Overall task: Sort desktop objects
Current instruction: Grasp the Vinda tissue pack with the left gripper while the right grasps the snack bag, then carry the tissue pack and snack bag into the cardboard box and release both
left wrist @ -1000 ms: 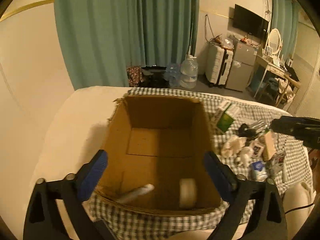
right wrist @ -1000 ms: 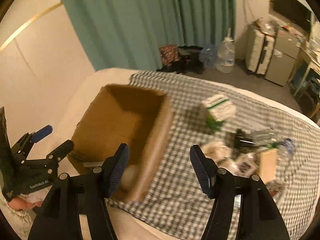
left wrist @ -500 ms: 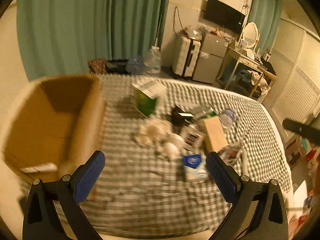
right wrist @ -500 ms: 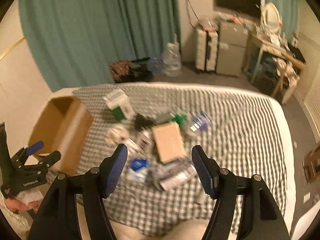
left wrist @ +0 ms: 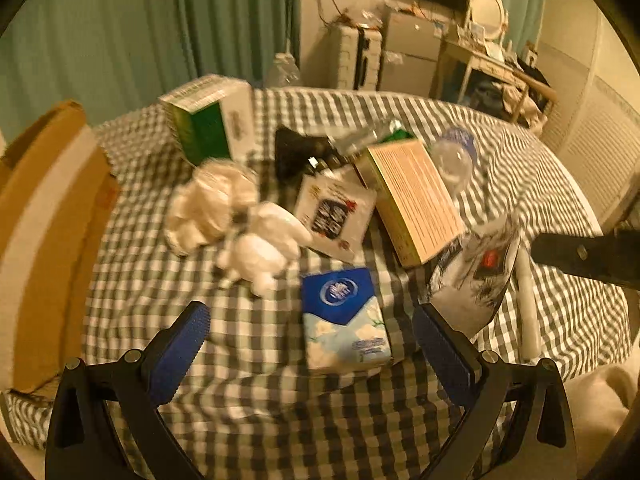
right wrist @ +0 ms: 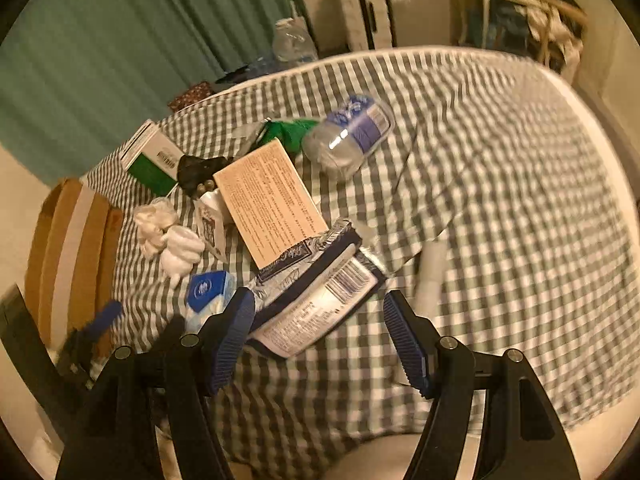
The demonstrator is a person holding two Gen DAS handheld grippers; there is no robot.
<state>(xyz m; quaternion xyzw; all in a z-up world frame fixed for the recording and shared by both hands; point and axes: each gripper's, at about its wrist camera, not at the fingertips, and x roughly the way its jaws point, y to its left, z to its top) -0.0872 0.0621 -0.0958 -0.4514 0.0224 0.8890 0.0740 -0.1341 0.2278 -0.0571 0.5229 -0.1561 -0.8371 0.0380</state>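
Note:
Loose objects lie on a checked cloth. My left gripper is open and empty, just above a blue tissue pack. My right gripper is open and empty over a silver snack bag. Beyond them lie a tan box, a small printed card box, white crumpled gloves, a green and white carton, a black object and a clear bottle. A white tube lies right of the bag. The cardboard box stands at the left.
Teal curtains hang behind the bed. A suitcase, a cabinet and a cluttered desk stand at the far wall. The right side of the cloth holds nothing. The other gripper's arm shows at the right edge.
Both grippers have swung right from the cardboard box and dropped towards the pile. The left now hovers over the tissue pack, the right over the snack bag.

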